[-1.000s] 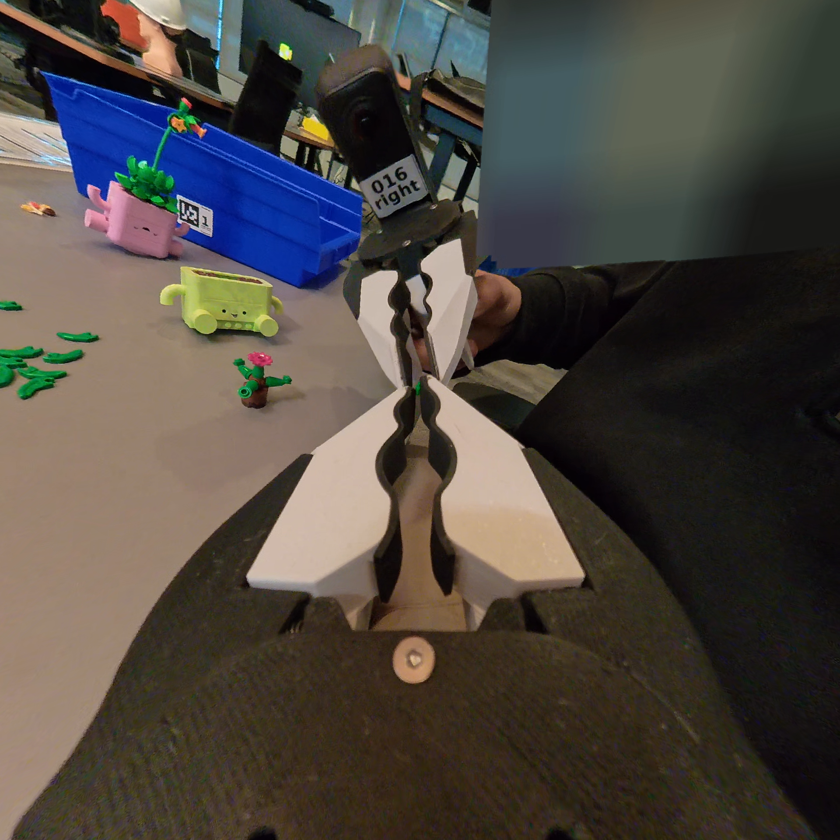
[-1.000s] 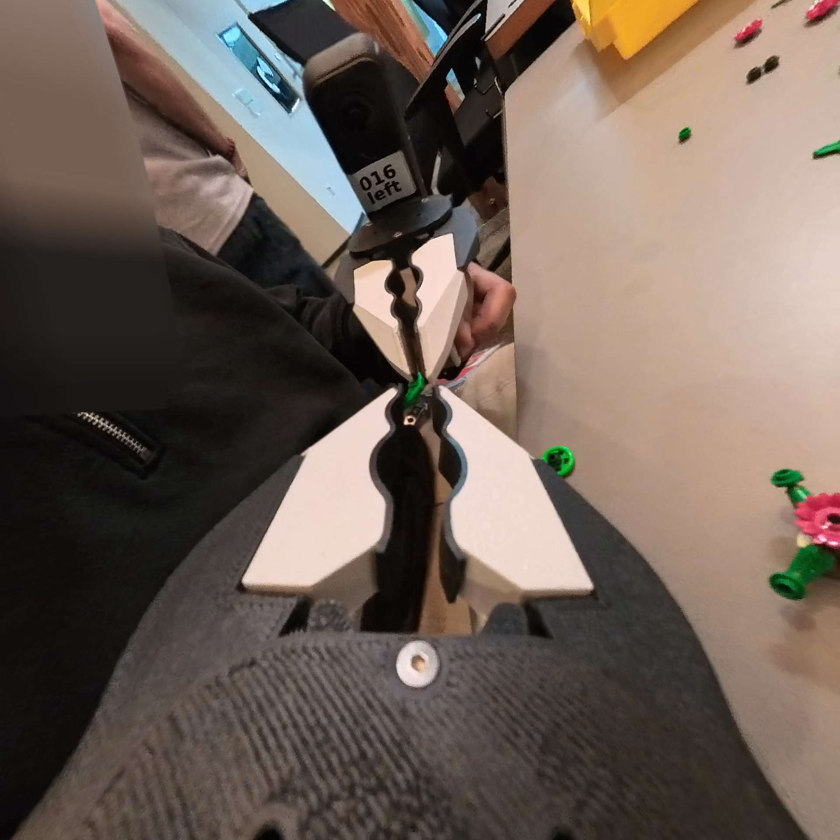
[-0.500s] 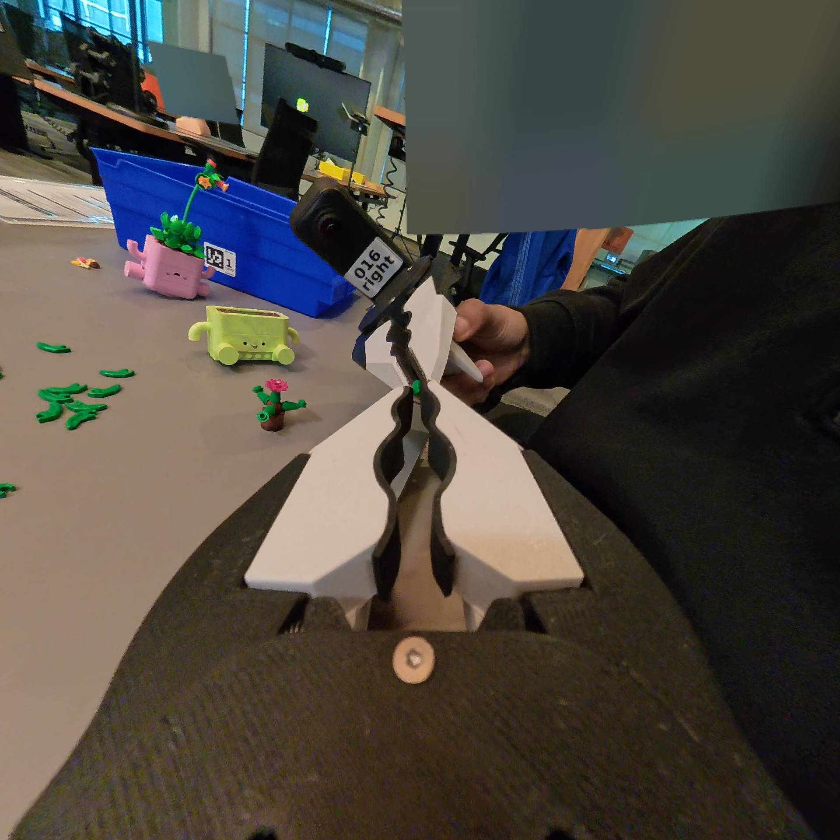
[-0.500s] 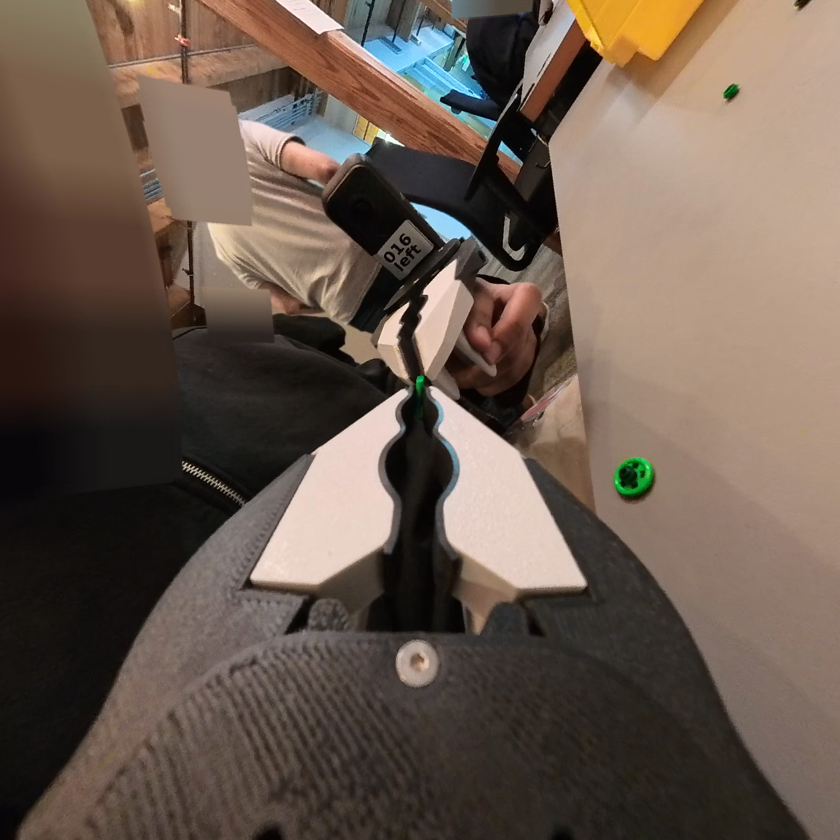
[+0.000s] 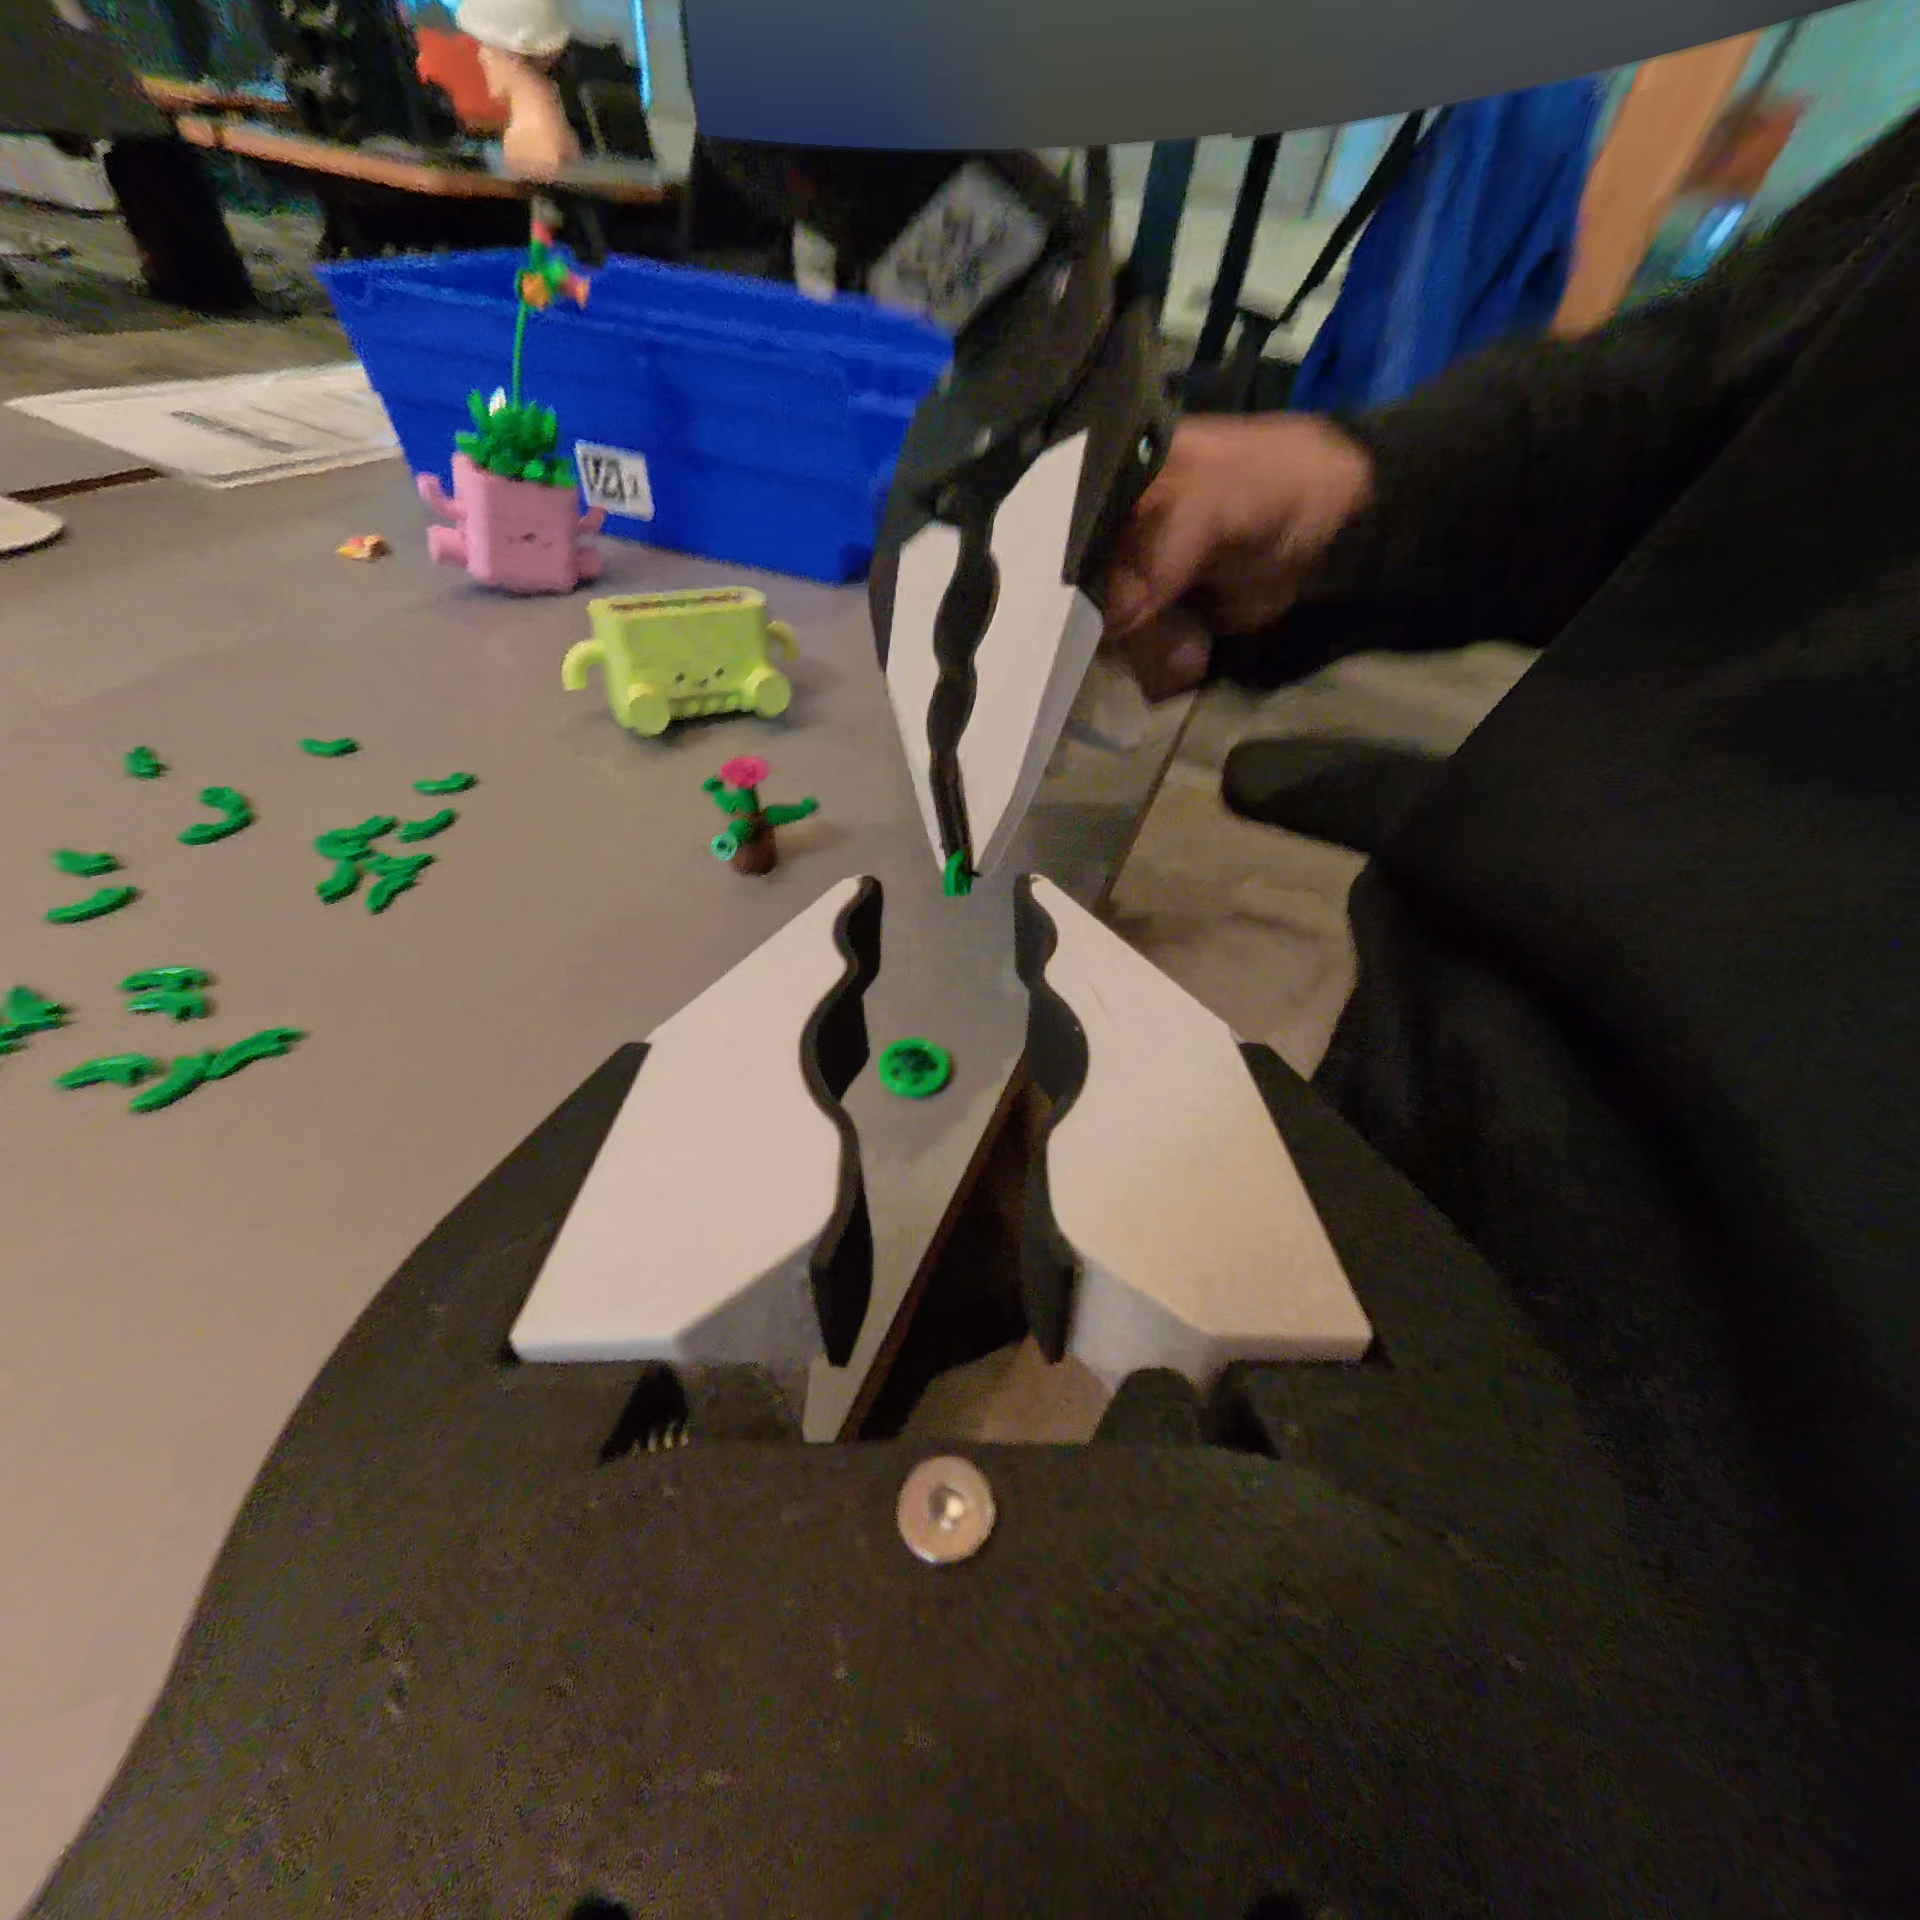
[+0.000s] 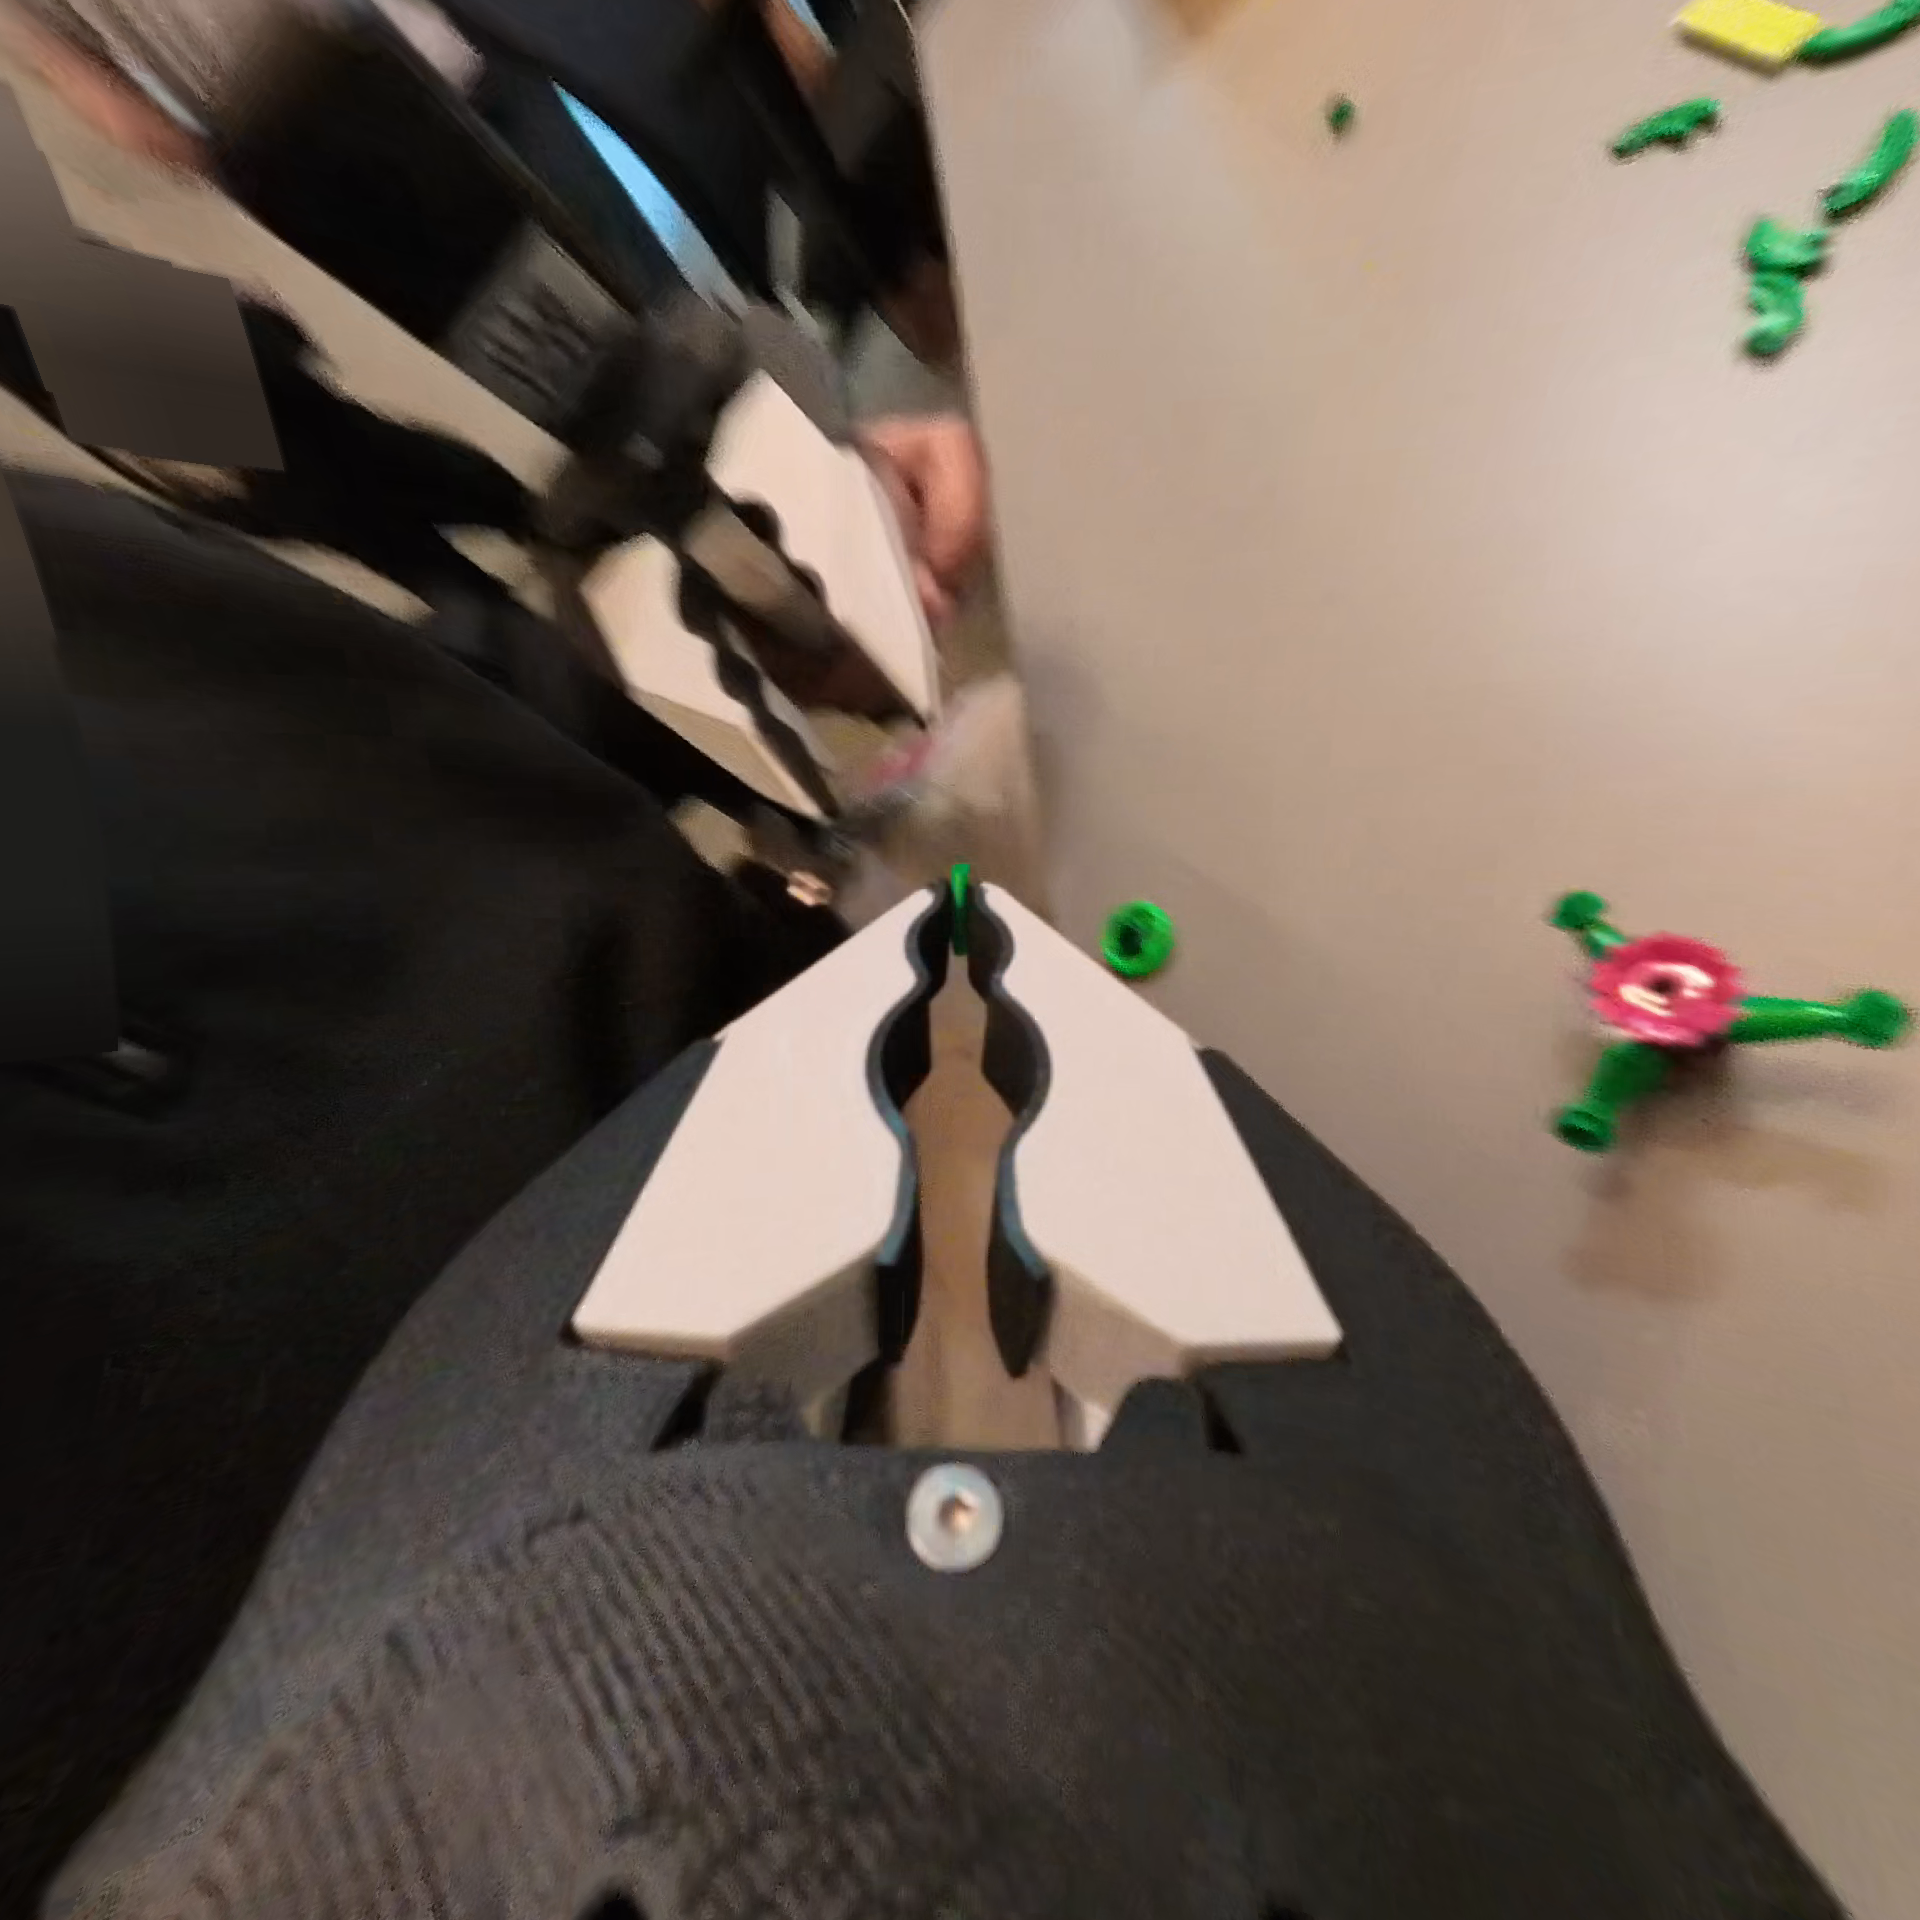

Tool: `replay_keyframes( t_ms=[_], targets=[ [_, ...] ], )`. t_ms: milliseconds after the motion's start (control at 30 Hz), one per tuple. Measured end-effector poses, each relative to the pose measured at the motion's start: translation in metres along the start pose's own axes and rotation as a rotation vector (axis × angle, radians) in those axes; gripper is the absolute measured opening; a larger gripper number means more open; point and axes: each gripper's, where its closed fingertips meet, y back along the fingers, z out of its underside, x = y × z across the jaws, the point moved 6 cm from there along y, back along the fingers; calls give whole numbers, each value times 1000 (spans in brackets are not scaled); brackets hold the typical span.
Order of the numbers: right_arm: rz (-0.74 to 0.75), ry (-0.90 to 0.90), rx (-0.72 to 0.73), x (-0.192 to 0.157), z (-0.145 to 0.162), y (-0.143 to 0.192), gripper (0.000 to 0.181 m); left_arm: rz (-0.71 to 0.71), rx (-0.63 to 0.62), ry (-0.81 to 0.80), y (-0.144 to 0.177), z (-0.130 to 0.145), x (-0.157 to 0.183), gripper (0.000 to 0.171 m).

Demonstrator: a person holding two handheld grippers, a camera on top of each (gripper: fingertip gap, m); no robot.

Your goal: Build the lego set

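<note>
My right gripper point(image 6: 958, 902) is shut on a small green lego piece point(image 6: 958, 914) pinched at its tips. In the left wrist view it point(image 5: 961, 857) points down from above with that piece point(image 5: 956, 875) just beyond my left fingertips. My left gripper point(image 5: 945, 894) is open and empty; in the right wrist view it point(image 6: 873, 764) is blurred, apart from the piece. A green round piece point(image 5: 914, 1067) lies on the grey table point(image 5: 312, 1195) near its edge, seen between my left fingers, and also shows in the right wrist view point(image 6: 1138, 940).
A small pink-flowered stem in a brown pot point(image 5: 753, 821) point(image 6: 1662, 997), a lime pot point(image 5: 681, 670), a pink pot with a plant point(image 5: 514, 520) and a blue bin point(image 5: 675, 395) stand behind. Several green leaf pieces point(image 5: 364, 852) point(image 6: 1777, 281) lie scattered. A person's dark-sleeved body is on the right. Both grippers' tips are roughly 20 cm from the lime pot point(image 5: 681, 670).
My left gripper has opened and let go of the green piece, and the two grippers have drawn apart. The right gripper keeps the piece. Both views have swung down toward the table.
</note>
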Motion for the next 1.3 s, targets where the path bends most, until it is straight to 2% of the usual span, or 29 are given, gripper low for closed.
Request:
replay_keyframes(
  t_ms=[67,133,333,500,833,1300],
  targets=[
    [179,135,-159,7,5,-4,0,-21,-103,-32,-8,10,2,31],
    [287,243,-278,10,7,-11,0,-57,-185,-34,-18,19,2,35],
    [340,318,-429,14,9,-30,0,-145,-346,-101,-31,40,1,30],
    [342,321,-485,12,9,-35,0,-132,-360,-96,-33,49,-1,25],
    [325,311,-506,14,10,-39,0,-137,-348,-112,-33,48,-3,13],
    [365,280,-580,12,6,-42,1,-132,-389,-155,-34,50,1,9]
  ],
)
